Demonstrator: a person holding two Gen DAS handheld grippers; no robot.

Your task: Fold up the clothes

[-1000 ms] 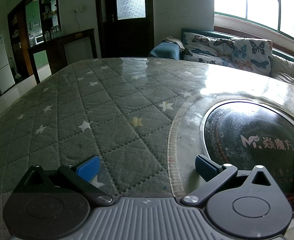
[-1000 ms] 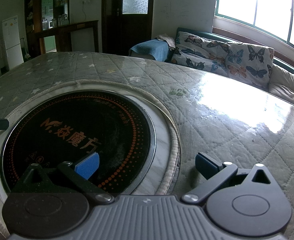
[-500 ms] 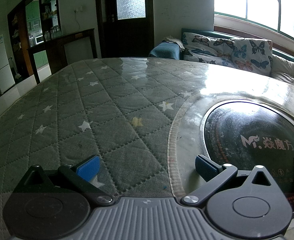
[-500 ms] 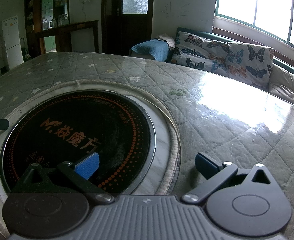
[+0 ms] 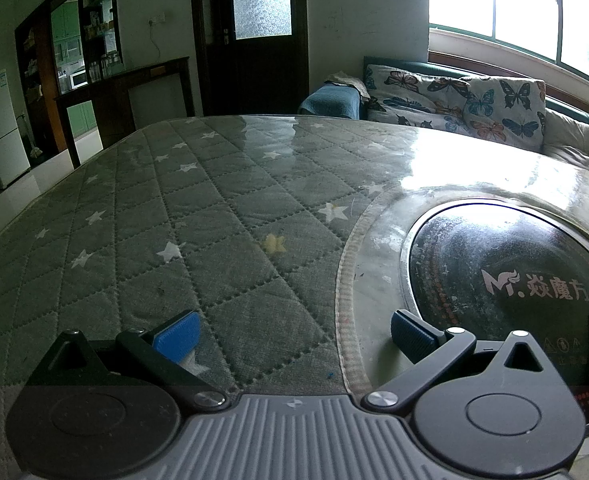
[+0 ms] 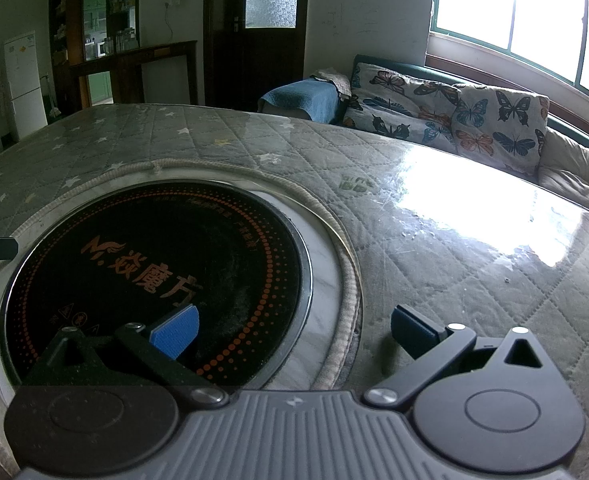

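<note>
My left gripper (image 5: pixel 292 330) spread wide, empty, over grey-green quilted star-pattern surface (image 5: pixel 198 208). My right gripper (image 6: pixel 292 328) spread too, above round black glass cooktop (image 6: pixel 150 276).

**A:** that table cover (image 5: pixel 142 240) looks like quilted cloth, matt grey-green with stitched diamonds, under a clear glossy sheet (window glare bounces off it).

**B:** yep. The round cooktop (image 6: pixel 154 276) is smooth glossy black glass with a shiny metal ring. The blue finger pads (image 6: pixel 174 332) look ribbed and rubbery, the links matt black plastic. Sofa cover (image 6: pixel 454 120) is soft printed cloth.
</note>
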